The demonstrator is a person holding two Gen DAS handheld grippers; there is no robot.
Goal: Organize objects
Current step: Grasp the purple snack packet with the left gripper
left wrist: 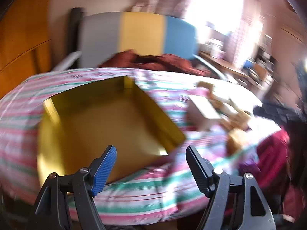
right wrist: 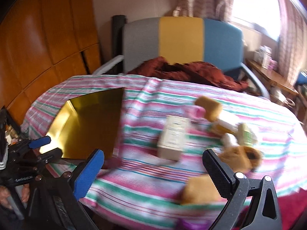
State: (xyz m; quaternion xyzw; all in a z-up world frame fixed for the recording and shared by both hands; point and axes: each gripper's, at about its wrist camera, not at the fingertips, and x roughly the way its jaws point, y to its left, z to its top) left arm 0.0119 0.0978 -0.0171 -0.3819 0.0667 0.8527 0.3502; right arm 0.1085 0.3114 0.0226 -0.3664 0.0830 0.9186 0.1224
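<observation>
1. Striped cloth [left wrist: 134,195] covers the round table in our left wrist view, with a tricolour chair [left wrist: 142,32] behind. Our left gripper [left wrist: 151,164] hangs with jaws wide apart and nothing between them, over the near edge of the yellow box [left wrist: 163,118]. We see the box empty, so we judge the sorting barely begun.
2. From our right wrist view, our right gripper [right wrist: 153,174] also gapes empty. Right of the yellow box lies the pale carton [right wrist: 173,140], on its side, long axis running away from us. Further right are blurred small items [right wrist: 228,126] and a brown plush toy [right wrist: 238,157], all still outside.
</observation>
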